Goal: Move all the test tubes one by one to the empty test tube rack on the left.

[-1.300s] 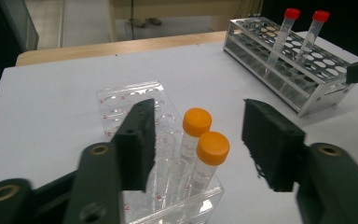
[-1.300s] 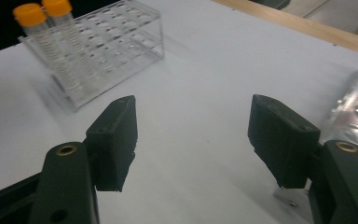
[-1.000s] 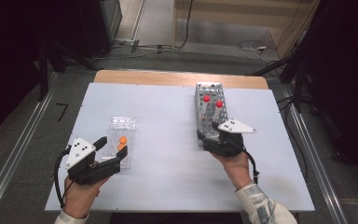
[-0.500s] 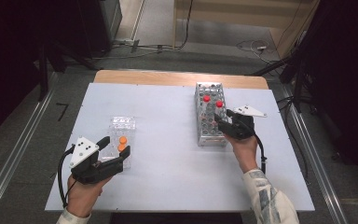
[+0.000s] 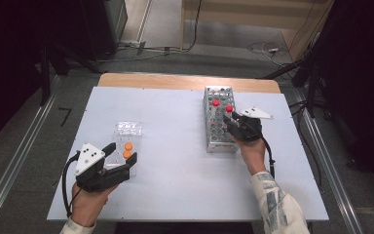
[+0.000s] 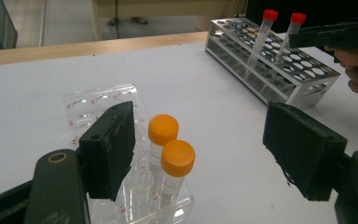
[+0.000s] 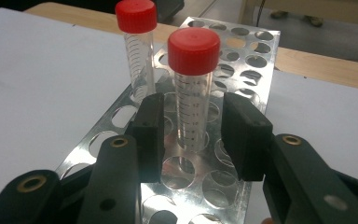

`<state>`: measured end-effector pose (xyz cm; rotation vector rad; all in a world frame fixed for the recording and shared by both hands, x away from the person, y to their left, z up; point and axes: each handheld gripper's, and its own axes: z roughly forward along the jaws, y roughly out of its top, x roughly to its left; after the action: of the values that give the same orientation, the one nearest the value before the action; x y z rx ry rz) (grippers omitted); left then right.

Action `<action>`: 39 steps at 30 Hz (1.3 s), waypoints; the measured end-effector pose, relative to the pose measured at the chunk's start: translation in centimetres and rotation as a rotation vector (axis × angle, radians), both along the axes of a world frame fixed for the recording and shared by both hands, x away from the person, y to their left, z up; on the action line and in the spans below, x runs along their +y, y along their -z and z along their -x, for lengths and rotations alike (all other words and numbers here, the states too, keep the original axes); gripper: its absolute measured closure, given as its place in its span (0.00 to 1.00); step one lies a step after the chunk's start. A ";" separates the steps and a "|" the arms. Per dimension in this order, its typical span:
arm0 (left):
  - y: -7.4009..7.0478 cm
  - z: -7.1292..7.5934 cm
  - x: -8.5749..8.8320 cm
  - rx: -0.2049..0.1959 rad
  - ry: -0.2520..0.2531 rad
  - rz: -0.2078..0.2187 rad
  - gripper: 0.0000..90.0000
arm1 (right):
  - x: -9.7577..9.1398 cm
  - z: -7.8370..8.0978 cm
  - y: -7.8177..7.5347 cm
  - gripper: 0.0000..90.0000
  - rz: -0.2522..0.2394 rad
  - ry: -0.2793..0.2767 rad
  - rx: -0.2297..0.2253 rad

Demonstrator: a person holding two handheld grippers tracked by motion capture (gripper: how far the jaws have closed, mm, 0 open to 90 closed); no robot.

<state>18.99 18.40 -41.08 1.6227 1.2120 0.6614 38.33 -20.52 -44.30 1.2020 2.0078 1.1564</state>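
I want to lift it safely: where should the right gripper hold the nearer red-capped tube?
Probably on the clear wall below the red cap, coming level from the rack's near end: the tube stands upright, already between the closing jaws of the right gripper.

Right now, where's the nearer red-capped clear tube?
The nearer red-capped clear tube stands upright in the perforated metal rack at the table's right in the high view, between the right tongs, whose jaws have just been closing; gaps remain on both sides.

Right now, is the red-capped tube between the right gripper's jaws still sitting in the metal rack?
Yes. The nearer red-capped tube stands upright in the metal rack, its lower end through a hole, between the right gripper jaws.
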 end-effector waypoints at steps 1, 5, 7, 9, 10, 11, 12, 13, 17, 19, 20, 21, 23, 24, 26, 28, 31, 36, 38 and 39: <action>0.0 0.0 0.0 0.000 0.000 0.000 0.28 | 0.1 0.0 -0.1 0.64 0.004 -0.003 -0.005; 0.0 0.1 0.1 -0.004 -0.001 0.005 0.29 | 0.5 0.0 -0.5 0.65 0.028 0.007 -0.003; 0.0 0.1 0.1 -0.004 0.001 0.005 0.29 | 0.5 -0.2 -0.5 0.66 0.029 0.011 0.002; 0.0 0.1 0.0 -0.004 0.001 0.005 0.29 | 0.5 -0.4 -0.4 0.68 0.033 0.015 0.005; -0.1 0.1 0.0 -0.004 0.001 0.006 0.29 | 0.6 -0.4 -0.4 0.69 0.034 0.019 0.008; -0.1 0.1 0.0 -0.005 0.001 0.004 0.29 | 0.6 -0.5 -0.3 0.69 0.035 0.019 0.014; -0.1 0.1 0.0 -0.004 0.001 0.006 0.29 | 0.7 -0.6 -0.3 0.69 0.037 0.021 0.016; -0.1 0.1 0.0 -0.004 0.001 0.006 0.29 | 0.7 -0.6 -0.2 0.70 0.036 0.022 0.016; 0.0 0.1 0.1 -0.004 0.001 0.004 0.29 | 0.7 -0.9 0.0 0.72 0.043 0.027 0.032; 0.0 0.1 0.1 -0.005 0.001 0.005 0.29 | 0.7 -0.9 0.1 0.73 0.042 0.027 0.034; 0.0 0.1 0.1 -0.003 0.000 0.004 0.29 | 0.7 -0.9 0.0 0.74 0.041 0.028 0.032; 0.0 0.1 0.1 -0.003 0.001 0.004 0.29 | 0.7 -0.9 0.0 0.76 0.041 0.027 0.029; 0.0 0.1 0.0 -0.004 0.001 0.005 0.29 | 0.7 -0.9 0.0 0.79 0.044 0.025 0.025; 0.0 0.1 0.0 -0.004 0.001 0.005 0.29 | 0.7 -0.9 0.0 0.79 0.046 0.026 0.025; 0.0 0.1 0.0 -0.005 0.002 0.005 0.29 | 0.7 -0.8 0.0 0.79 0.045 0.026 0.025; 0.0 0.1 0.0 -0.006 0.002 0.004 0.29 | 0.7 -0.8 -0.1 0.79 0.040 0.029 0.019; 0.0 0.1 0.0 -0.005 0.001 0.006 0.29 | 0.6 -0.6 -0.8 0.79 0.031 0.031 0.003; -0.1 0.2 0.0 -0.007 0.000 0.004 0.29 | 0.7 -0.2 -2.7 0.79 0.024 0.033 -0.035; -0.1 0.2 0.0 -0.009 0.001 0.003 0.28 | 0.6 0.0 -3.3 0.79 0.019 0.030 -0.045; -0.1 0.2 0.0 -0.007 0.001 0.002 0.27 | 0.6 0.1 -3.5 0.79 0.014 0.029 -0.053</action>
<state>18.79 18.42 -41.01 1.6176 1.2060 0.6644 38.18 -19.96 -40.78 1.1774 1.9499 1.1468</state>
